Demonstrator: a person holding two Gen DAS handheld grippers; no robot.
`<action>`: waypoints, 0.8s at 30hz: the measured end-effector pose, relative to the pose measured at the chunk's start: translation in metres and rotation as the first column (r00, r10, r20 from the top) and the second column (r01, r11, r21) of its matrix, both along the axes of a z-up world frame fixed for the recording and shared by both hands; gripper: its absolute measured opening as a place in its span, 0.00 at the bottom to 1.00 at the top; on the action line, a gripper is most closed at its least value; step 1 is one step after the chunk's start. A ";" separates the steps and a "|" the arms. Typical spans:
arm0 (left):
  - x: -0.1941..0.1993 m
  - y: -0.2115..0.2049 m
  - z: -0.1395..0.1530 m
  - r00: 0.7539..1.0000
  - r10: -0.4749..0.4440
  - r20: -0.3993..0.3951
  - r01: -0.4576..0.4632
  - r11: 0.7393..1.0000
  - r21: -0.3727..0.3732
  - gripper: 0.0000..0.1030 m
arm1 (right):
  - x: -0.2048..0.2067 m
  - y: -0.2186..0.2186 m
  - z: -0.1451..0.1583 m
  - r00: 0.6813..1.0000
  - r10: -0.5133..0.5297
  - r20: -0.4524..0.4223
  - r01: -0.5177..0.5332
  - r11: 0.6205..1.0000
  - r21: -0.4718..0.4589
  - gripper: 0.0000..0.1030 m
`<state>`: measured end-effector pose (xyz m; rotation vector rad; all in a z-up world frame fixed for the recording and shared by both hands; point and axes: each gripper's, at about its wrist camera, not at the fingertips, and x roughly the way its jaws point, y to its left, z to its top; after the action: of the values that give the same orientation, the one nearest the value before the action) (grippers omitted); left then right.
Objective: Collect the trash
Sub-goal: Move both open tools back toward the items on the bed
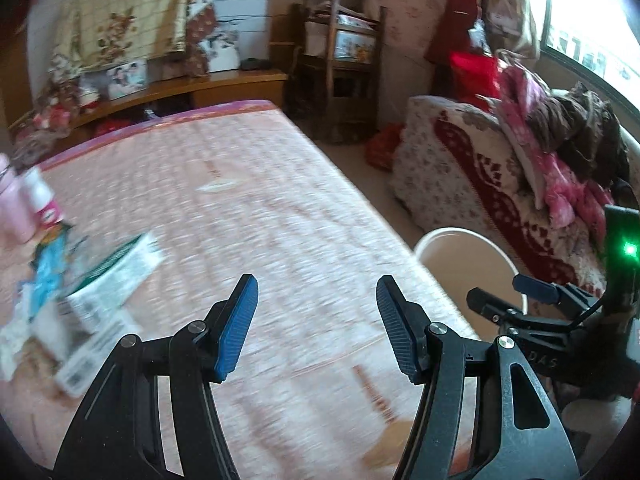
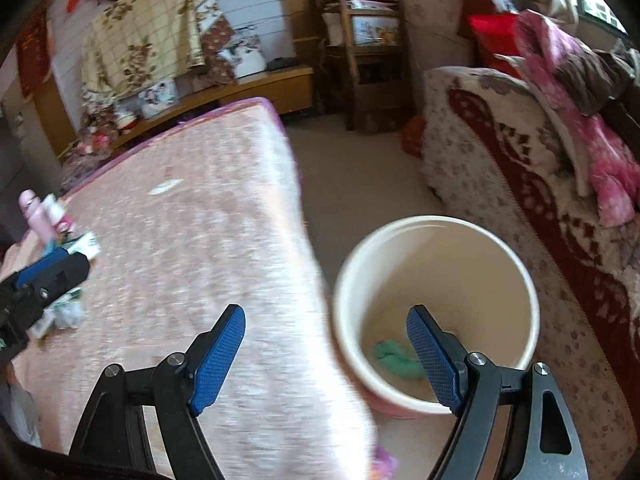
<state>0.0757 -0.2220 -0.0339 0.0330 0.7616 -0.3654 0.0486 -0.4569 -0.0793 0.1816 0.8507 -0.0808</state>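
Observation:
A pile of trash lies on the pink bed (image 1: 260, 208) at its left side: a green-and-white carton (image 1: 116, 276), a blue wrapper (image 1: 50, 272) and crumpled white paper (image 1: 16, 336). It shows small in the right wrist view (image 2: 76, 248). My left gripper (image 1: 316, 328) is open and empty above the bed, right of the pile. My right gripper (image 2: 328, 360) is open and empty over the bed edge and the cream bin (image 2: 516, 280). A green scrap (image 2: 396, 360) lies inside the bin. The bin also shows in the left wrist view (image 1: 468, 264).
A pink bottle (image 1: 14, 204) and a white bottle (image 1: 42, 196) stand behind the pile. A sofa with a red-patterned cover (image 2: 520, 184) and piled clothes is right of the bin. A wooden shelf unit (image 1: 340, 64) stands at the far wall.

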 end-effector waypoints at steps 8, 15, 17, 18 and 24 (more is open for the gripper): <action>-0.014 0.088 0.006 0.990 0.140 0.000 -0.140 0.990 -0.009 0.59 | 0.015 0.088 0.005 0.987 0.161 -0.001 -0.161 0.987 0.000 0.79; -0.024 0.167 0.008 0.964 0.265 -0.001 -0.265 0.964 -0.006 0.59 | 0.026 0.154 0.003 0.965 0.263 -0.016 -0.263 0.965 -0.007 0.79; -0.025 0.189 0.006 0.954 0.298 -0.009 -0.298 0.954 0.002 0.59 | 0.029 0.167 0.004 0.958 0.285 -0.019 -0.285 0.959 -0.010 0.79; -0.025 0.196 0.005 0.950 0.311 -0.011 -0.311 0.950 0.005 0.59 | 0.031 0.175 0.005 0.955 0.297 -0.020 -0.298 0.955 -0.010 0.79; -0.017 0.266 -0.007 0.904 0.424 -0.052 -0.424 0.905 0.008 0.59 | 0.039 0.208 0.009 0.933 0.360 -0.018 -0.360 0.933 -0.004 0.79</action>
<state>0.0584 0.0445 -0.0409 -0.1464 0.7970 0.0497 0.0874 -0.2490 -0.0703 0.0152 0.8886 0.2594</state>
